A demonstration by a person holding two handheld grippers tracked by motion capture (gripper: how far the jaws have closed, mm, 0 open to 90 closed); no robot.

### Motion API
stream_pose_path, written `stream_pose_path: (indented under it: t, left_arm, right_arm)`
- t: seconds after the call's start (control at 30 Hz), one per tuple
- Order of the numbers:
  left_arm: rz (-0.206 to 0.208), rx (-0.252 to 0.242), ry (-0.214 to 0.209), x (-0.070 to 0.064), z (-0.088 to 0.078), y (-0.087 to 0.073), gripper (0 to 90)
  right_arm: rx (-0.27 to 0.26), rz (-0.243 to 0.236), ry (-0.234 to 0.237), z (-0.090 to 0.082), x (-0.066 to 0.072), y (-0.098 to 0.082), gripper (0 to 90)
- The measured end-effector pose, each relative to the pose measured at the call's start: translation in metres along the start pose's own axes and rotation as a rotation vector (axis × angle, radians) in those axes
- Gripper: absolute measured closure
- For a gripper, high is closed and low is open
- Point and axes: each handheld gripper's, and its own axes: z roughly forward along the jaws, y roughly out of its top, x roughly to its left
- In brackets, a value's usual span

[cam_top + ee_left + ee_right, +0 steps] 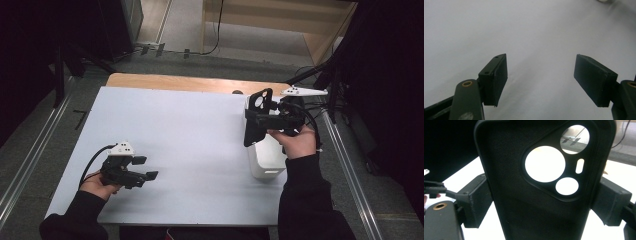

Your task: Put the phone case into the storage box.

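Right gripper (257,117): I had it clamped across a black phone case (256,116), upright above the white box (265,157), probably for clearance | Left gripper (144,167): jaws apart, nothing held, low over the table (175,130), seemingly waiting.

Left tool (145,169) agape, right tool (250,122) clamped

The phone case (534,195) is cut off by the right gripper view's bottom edge.
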Motion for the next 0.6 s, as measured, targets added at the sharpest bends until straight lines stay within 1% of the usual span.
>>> stream_pose_path:
  t: [0.13,0.23,0.37,0.6]
  left_arm:
    - [0.005,0.004,-0.001,0.000,0.000,0.000,26.9]
    - [0.004,0.004,0.000,0.000,0.000,0.000,26.9]
    - [0.007,0.002,-0.001,-0.001,0.000,0.001,26.9]
    - [0.003,0.000,-0.002,0.000,0.000,0.000,26.9]
  right_arm:
    - [-0.009,0.016,-0.013,0.001,-0.003,0.001,11.8]
    - [-0.013,0.016,-0.042,0.003,-0.004,0.000,11.8]
    - [-0.021,0.039,-0.077,0.005,-0.008,-0.001,11.8]
    - [-0.023,0.040,-0.114,0.009,-0.017,0.000,11.8]
